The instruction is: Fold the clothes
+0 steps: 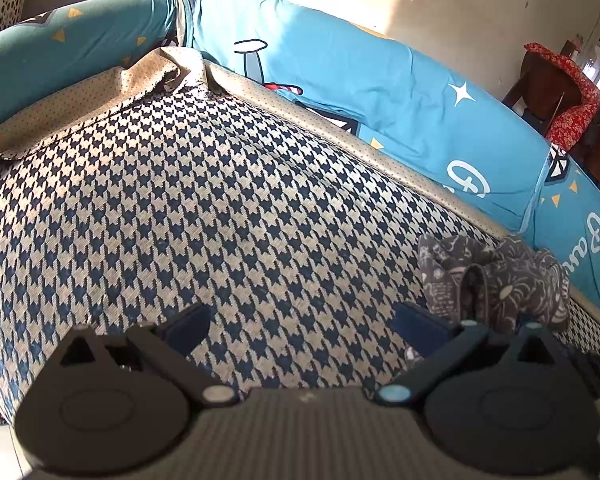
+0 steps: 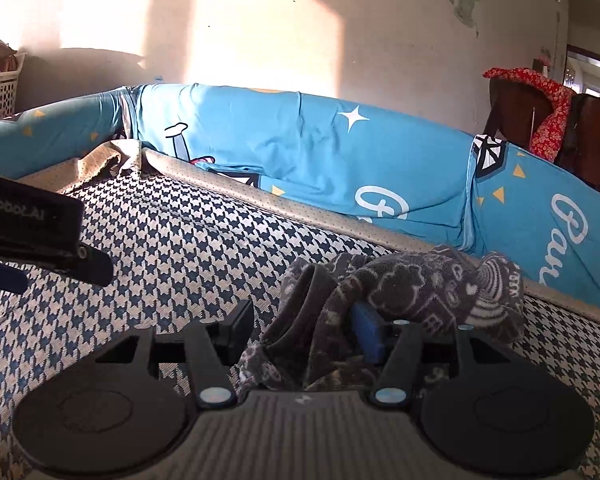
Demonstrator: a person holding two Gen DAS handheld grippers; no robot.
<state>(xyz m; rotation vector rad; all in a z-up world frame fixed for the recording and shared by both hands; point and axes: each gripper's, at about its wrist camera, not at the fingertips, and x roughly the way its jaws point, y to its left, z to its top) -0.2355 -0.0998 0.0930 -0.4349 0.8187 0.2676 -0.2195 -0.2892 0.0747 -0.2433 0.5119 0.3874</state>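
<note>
**Both claws spread, garment bunched under the right one**

My left claw (image 1: 302,330) hangs with fingers apart above the houndstooth sofa seat (image 1: 204,200), gripping nothing. My right claw (image 2: 302,330) is spread too, its fingers straddling the crumpled grey patterned garment (image 2: 404,280), which lies on the seat just beside the blue cushions (image 2: 320,160).

I see a dark grey garment (image 2: 404,284) with white doodle print, a navy-and-beige houndstooth sofa cover (image 1: 188,208), bright blue cushions (image 2: 308,152) with white stars and yellow triangles, and a red floral cloth (image 2: 548,108).
</note>
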